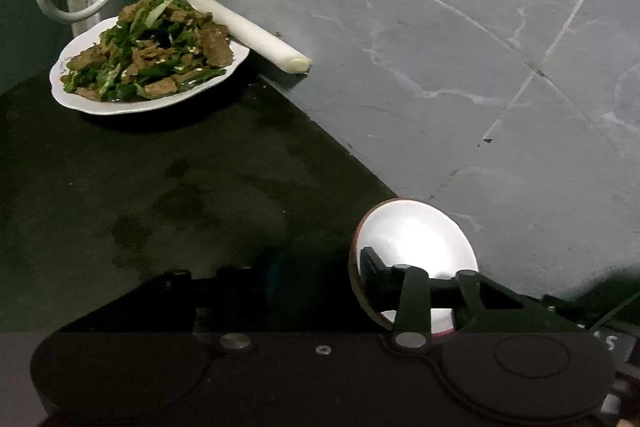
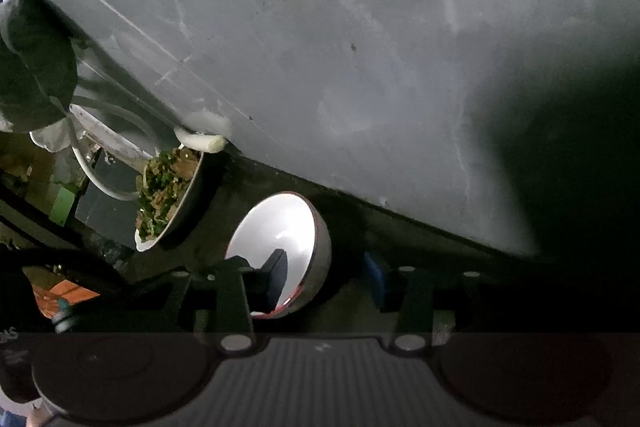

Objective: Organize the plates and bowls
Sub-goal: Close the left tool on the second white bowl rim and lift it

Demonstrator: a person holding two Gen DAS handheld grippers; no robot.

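Bowl (image 1: 416, 247), white inside, sits on the dark counter (image 1: 160, 187), both the left gripper (image 1: 280, 275) and the right gripper (image 2: 328, 267) clamped on its rim.

An empty white bowl (image 1: 416, 247) with a dark reddish outside stands on the dark worktop (image 1: 160, 195), well apart from a white plate (image 1: 80, 99) heaped with greens.
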